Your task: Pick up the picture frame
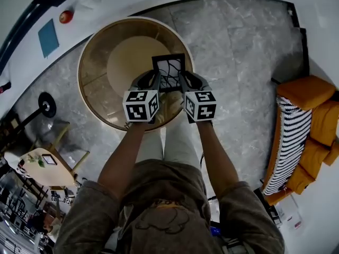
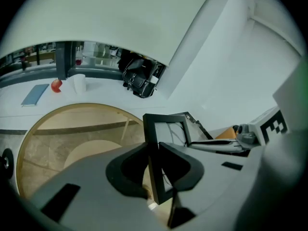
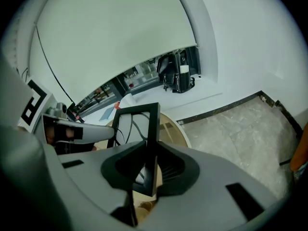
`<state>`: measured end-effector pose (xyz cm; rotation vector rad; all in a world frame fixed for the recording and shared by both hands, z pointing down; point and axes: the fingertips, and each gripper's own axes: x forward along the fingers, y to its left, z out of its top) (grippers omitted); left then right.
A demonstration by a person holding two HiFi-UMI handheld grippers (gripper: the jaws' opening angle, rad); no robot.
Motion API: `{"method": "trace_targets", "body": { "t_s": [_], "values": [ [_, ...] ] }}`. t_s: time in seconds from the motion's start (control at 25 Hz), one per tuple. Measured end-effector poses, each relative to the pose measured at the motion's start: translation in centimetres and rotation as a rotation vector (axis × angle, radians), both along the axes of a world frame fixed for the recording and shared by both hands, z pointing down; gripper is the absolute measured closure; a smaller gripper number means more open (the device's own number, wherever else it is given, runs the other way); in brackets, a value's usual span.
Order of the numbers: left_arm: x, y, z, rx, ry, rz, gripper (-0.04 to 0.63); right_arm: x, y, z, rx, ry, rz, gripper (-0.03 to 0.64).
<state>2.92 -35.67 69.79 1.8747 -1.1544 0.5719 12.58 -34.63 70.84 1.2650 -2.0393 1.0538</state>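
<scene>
Above the round table (image 1: 98, 62) we hold the picture frame (image 1: 169, 71) upright between our two grippers. Our left gripper (image 2: 155, 165) has its jaws drawn in on the frame's left edge, with the black border pinched between the pads. Our right gripper (image 3: 148, 167) is clamped the same way on the right edge. Neither pair stands wide, only as far apart as the border is thick. From the head view we see dark branching lines on the frame's face.

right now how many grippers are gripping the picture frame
2. The left gripper is clamped on the left edge of the picture frame, the right gripper on its right edge. No others in view.
</scene>
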Motion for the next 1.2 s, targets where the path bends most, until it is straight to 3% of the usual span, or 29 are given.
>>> {"method": "trace_targets", "body": {
  "t_s": [0.68,1.2],
  "values": [
    [1.8,-0.6,-20.4,0.227,0.018,0.092,0.514,1.8,-0.5,-20.1,0.202,-0.016,0.116,0.531],
    [1.4,0.7,-31.3,0.427,-0.014,0.127,0.514,1.4,0.7,-30.6,0.370,-0.033,0.151,0.531]
  ]
}}
